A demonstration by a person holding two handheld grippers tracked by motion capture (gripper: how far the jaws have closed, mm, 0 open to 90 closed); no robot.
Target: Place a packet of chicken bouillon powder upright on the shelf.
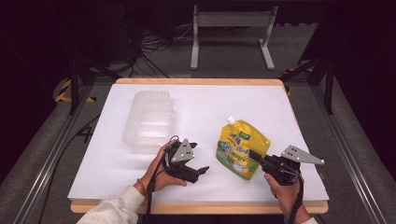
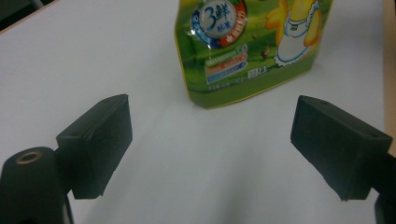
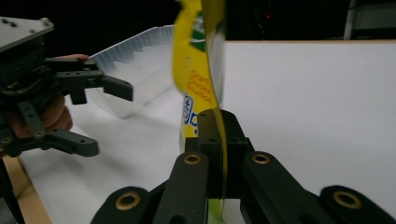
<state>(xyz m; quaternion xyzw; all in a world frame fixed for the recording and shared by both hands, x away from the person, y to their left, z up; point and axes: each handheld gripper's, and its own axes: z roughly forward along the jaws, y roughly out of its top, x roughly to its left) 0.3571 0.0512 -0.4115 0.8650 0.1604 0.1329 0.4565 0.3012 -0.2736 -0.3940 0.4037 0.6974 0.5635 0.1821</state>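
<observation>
The right tool (image 3: 215,140) sits nearest the lens in the right gripper view, its two black jaws pressed tight together on the thin lower edge of the yellow-green spout pouch (image 1: 241,147), which rises edge-on between them. Seen from above, the pouch tilts up from the white tabletop (image 1: 261,100), cap end away from the person, with the right tool gripping its near right corner. Left of the pouch, close but not touching, the left tool (image 1: 200,158) is spread wide and holds nothing; the left gripper view shows the pouch's bottom edge beyond its jaws. Farther left of the pouch stands a clear plastic container (image 1: 148,121). Right of and beyond the pouch the tabletop lies bare to its wooden edge.
</observation>
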